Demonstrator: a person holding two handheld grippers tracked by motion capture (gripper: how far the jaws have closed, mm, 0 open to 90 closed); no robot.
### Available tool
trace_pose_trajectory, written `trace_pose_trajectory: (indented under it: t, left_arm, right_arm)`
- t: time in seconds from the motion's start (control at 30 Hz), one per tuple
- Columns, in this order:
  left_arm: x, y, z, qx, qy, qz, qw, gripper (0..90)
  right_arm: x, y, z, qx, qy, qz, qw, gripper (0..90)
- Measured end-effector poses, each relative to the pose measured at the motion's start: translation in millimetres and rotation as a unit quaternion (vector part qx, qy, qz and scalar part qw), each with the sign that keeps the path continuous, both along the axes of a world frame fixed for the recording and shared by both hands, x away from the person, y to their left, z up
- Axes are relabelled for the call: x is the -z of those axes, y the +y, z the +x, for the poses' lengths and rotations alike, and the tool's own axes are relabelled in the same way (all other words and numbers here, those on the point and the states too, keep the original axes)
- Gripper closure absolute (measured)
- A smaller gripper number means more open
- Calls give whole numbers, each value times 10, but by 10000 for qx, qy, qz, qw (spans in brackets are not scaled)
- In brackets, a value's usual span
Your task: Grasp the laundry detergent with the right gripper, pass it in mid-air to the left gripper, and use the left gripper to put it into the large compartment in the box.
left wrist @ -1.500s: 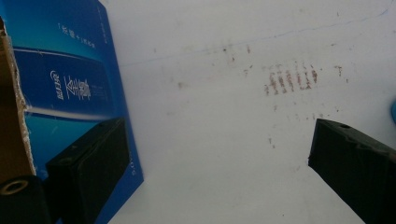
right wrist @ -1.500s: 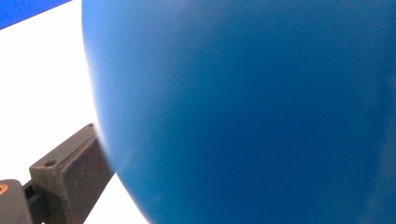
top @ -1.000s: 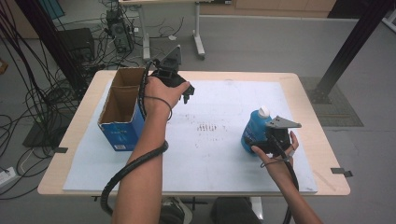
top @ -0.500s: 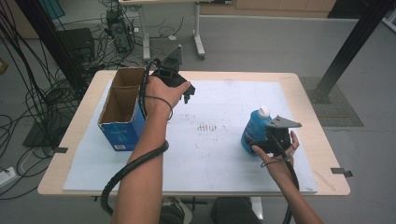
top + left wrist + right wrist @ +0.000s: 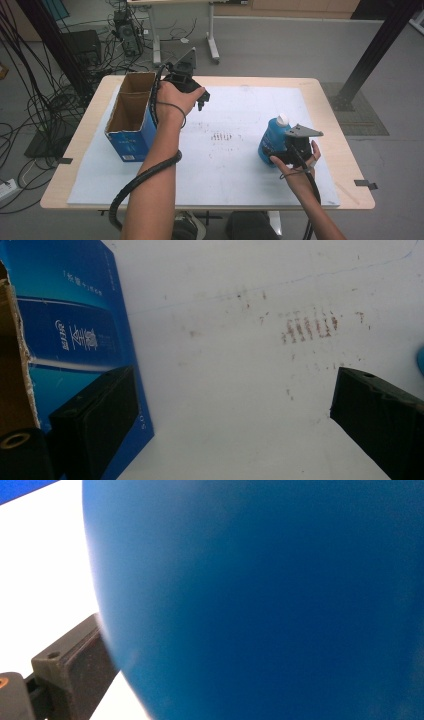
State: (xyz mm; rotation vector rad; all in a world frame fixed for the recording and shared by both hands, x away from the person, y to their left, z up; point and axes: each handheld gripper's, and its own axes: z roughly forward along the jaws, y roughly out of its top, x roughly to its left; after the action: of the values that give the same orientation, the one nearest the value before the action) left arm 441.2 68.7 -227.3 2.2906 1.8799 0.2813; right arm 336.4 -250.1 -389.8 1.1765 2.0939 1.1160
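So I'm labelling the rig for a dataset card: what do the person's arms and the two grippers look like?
Both forearms are bare, no sleeves. The left gripper is black with blocky rectangular jaws and a thick ribbed black cable. The right gripper is black too, topped by a grey three-cornered plate, trailing a thinner black cable.

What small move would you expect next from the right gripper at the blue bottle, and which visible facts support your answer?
Probably lifting the blue bottle off the white mat. The right gripper is tight against the upright bottle, whose body presses against one jaw in the right gripper view, so it seems gripped. The open cardboard box sits across the mat, with the left gripper open beside it, a likely destination.
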Motion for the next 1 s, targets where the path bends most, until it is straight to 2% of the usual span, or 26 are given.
trace_pose_trajectory:
  t: [1.0]
  left_arm:
    - [-19, 10, -12, -10, -12, 21, 10000, 58]
  right_arm:
    - [-32, -12, -4, 9, -35, -30, 10000, 15]
